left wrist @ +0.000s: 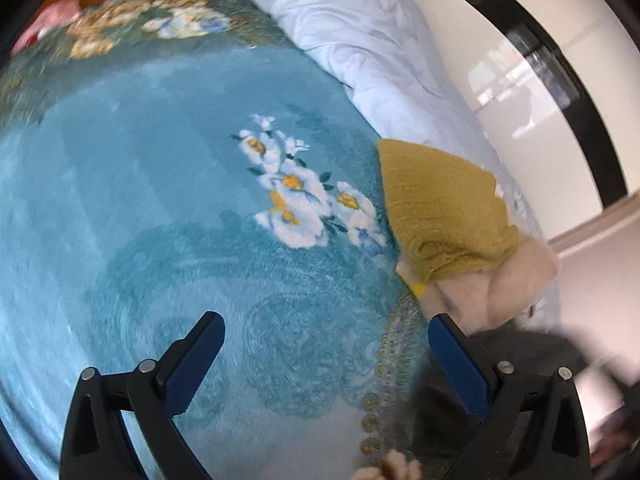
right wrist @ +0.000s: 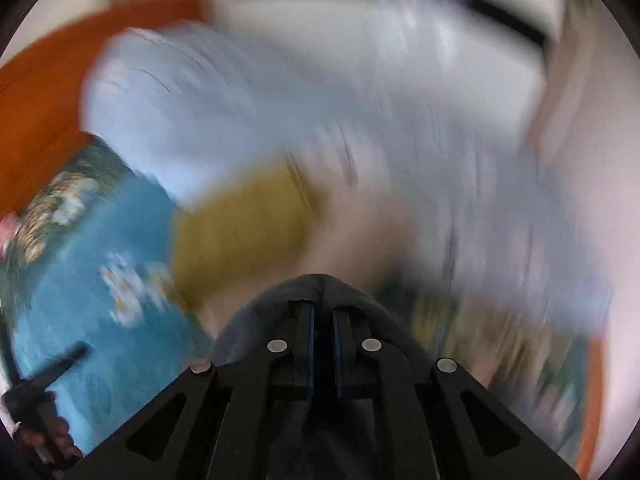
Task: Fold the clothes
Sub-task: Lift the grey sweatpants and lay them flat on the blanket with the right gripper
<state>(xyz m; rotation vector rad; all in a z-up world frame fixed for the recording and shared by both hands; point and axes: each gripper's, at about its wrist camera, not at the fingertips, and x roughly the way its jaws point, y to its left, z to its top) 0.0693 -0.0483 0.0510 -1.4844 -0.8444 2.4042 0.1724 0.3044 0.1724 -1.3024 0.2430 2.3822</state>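
My left gripper point(left wrist: 326, 364) hangs wide open and empty above the blue floral blanket point(left wrist: 160, 200); my right gripper point(right wrist: 322, 320) pinches dark cloth point(right wrist: 320, 286) near the mustard sweater point(left wrist: 444, 208) folded at right.

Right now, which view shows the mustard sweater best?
The left wrist view: the mustard sweater is fairly sharp there, folded, its knit ribs visible, lying on a cream garment at the blanket's edge. In the right wrist view it is only a motion-blurred yellow patch beyond the shut right tool.
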